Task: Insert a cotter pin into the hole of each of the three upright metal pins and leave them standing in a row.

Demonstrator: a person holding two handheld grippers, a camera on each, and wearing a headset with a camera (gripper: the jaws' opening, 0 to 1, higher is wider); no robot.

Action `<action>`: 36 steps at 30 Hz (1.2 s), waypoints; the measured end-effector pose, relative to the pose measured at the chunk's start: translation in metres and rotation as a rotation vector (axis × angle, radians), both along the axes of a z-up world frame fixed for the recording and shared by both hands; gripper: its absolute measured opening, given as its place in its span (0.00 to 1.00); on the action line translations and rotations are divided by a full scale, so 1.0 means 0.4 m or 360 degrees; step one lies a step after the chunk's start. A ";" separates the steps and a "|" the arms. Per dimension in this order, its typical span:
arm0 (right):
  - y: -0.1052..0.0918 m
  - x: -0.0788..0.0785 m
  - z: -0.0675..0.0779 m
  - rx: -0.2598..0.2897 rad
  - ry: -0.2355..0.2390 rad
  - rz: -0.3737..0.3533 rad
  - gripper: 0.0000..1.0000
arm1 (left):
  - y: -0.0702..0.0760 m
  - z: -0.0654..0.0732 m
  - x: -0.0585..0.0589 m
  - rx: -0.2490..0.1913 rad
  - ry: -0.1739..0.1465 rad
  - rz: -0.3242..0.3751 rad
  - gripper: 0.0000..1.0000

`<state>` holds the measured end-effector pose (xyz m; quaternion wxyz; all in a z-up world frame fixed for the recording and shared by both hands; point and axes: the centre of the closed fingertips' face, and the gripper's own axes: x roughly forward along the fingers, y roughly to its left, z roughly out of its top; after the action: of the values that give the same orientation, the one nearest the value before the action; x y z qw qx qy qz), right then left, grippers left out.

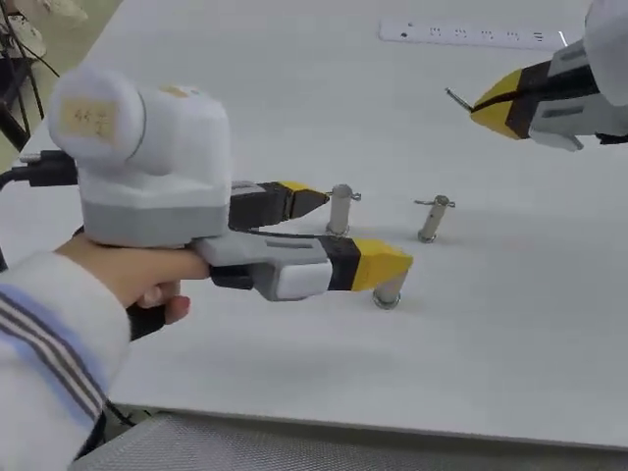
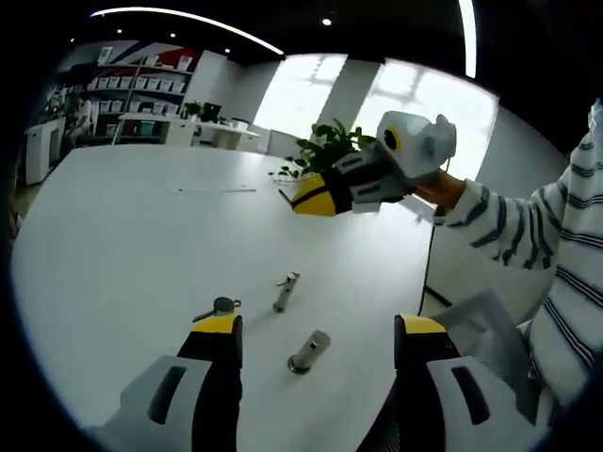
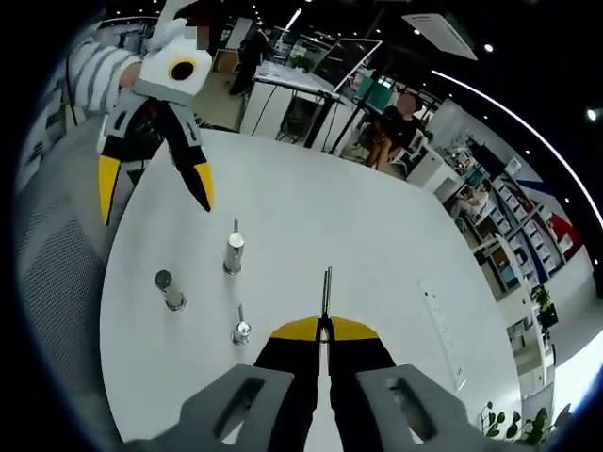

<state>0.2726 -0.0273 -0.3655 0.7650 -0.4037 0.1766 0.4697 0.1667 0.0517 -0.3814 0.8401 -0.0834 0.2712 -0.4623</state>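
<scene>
Three upright metal pins stand on the white table [image 1: 245,343]. The back pin [image 1: 340,209] and the right pin [image 1: 432,218] each carry a cotter pin through the top. The nearest pin [image 1: 388,292] [image 2: 309,350] shows none and is partly hidden by a jaw. My left gripper [image 1: 358,234] [image 2: 320,325] is open, with its jaws spread just short of the pins and nothing between them. My right gripper [image 1: 476,106] [image 3: 325,325] hovers above and behind the pins, shut on a cotter pin [image 1: 456,98] [image 3: 326,287] that sticks out past its tips.
A white power strip [image 1: 471,34] lies along the far edge of the table. The table's near edge [image 1: 392,432] runs below the pins. Other people sit at desks far back in the right gripper view.
</scene>
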 end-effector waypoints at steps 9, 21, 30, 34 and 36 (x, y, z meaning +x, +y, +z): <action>0.036 -0.093 0.023 -0.0022 -0.0115 0.0126 0.00 | -0.030 0.039 0.027 -0.0130 0.0081 -0.0009 0.51; 0.076 -0.198 0.020 -0.0075 -0.0172 0.0289 0.00 | -0.096 0.092 0.020 -0.0257 0.0119 -0.0085 0.25; 0.079 -0.229 0.009 -0.0084 -0.0151 0.0327 0.00 | -0.099 0.073 0.041 -0.0235 0.0152 -0.0052 0.14; 0.078 -0.241 0.006 -0.0092 -0.0151 0.0334 0.00 | -0.102 0.071 0.039 -0.0238 0.0164 -0.0040 0.08; 0.081 -0.246 0.006 -0.0087 -0.0148 0.0339 0.00 | -0.104 0.071 0.038 -0.0241 0.0171 -0.0038 0.06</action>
<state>0.1743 0.0052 -0.3630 0.7067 -0.4623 0.1099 0.5242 0.1819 0.0102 -0.3530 0.8101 -0.1681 0.2811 -0.4864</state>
